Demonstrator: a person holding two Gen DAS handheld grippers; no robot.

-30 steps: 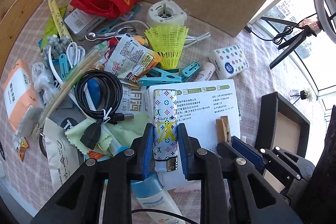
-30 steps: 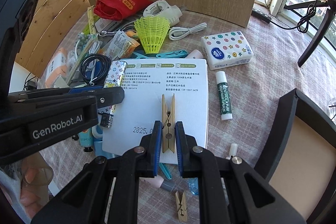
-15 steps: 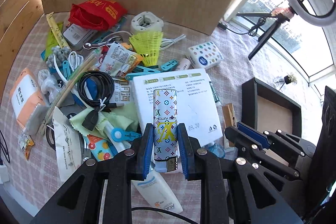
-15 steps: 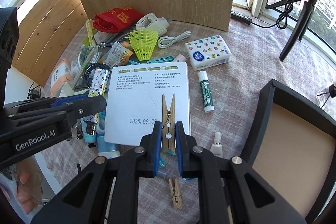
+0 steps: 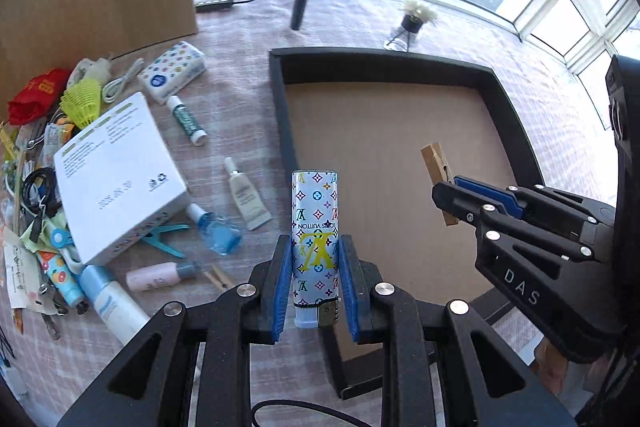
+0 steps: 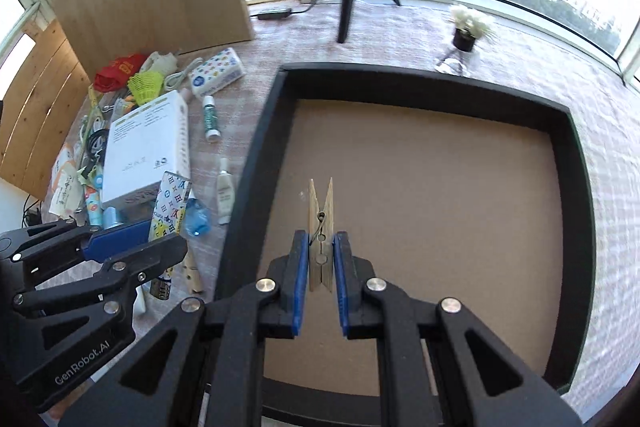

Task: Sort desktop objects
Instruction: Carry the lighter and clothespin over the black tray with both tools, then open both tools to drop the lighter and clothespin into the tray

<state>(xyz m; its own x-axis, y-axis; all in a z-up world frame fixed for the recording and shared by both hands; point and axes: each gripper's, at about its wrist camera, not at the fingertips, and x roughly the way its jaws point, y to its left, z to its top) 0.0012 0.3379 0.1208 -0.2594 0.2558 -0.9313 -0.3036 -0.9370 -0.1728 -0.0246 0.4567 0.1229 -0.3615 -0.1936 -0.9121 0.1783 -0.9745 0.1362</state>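
Above the black tray (image 6: 576,163), the right gripper (image 6: 321,259) clamps a wooden clothespin (image 6: 320,223); at the tray's left wall the left gripper (image 5: 316,279) grips the patterned lighter (image 5: 315,223); released here, the lighter may strike the wall and land among the clutter.

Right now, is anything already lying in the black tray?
No, the black tray shows only its bare brown floor; the clothespin remains gripped.
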